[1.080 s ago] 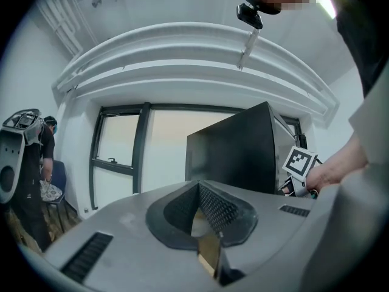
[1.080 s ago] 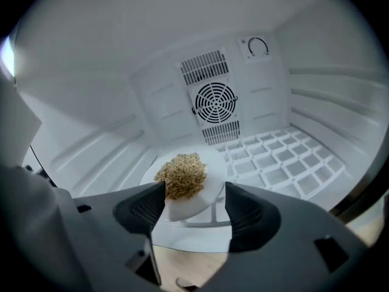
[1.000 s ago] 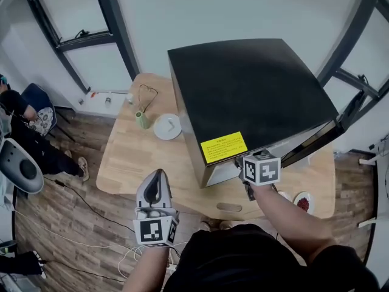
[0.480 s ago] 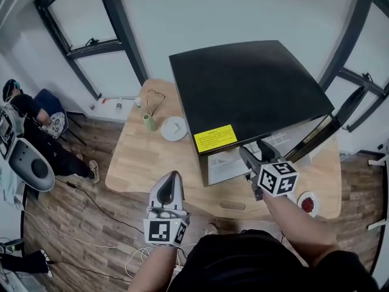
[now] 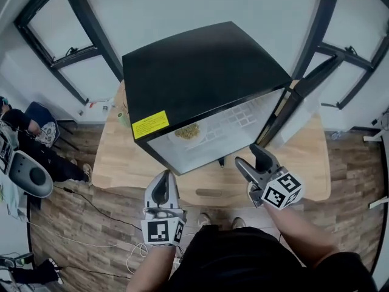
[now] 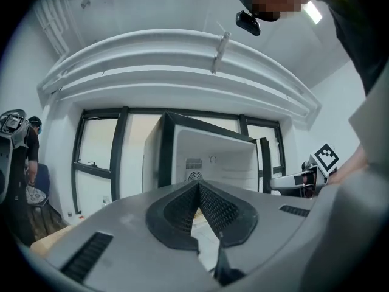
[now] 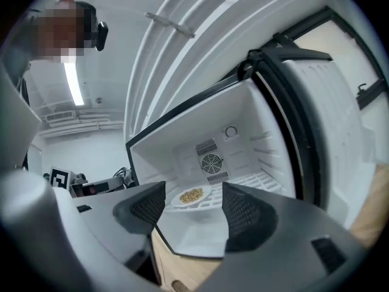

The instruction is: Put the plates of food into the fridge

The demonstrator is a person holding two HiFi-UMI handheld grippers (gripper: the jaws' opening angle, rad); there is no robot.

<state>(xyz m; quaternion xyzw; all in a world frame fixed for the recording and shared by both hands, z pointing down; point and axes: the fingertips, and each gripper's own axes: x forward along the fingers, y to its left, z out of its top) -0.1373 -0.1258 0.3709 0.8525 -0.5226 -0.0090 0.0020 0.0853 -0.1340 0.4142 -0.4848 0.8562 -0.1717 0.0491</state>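
Resting on the white wire shelf (image 7: 261,181) inside the open fridge (image 5: 200,72): a round white plate (image 7: 191,194) heaped with pale yellow, crumbly food. Boxy and matte black on top, smooth white moulded plastic inside, with a yellow label (image 5: 150,124) at the 8 o'clock corner and the door (image 5: 290,104) swung out toward 2 o'clock. At 5 o'clock, right gripper (image 5: 250,158) with ribbed dark pads spread wide, nothing between. At 7 o'clock, left gripper (image 5: 163,178) pinched together, empty. Underneath, pale wooden table (image 5: 118,163); around, plank floor (image 5: 73,224), white wall, dark-framed windows (image 5: 51,44).
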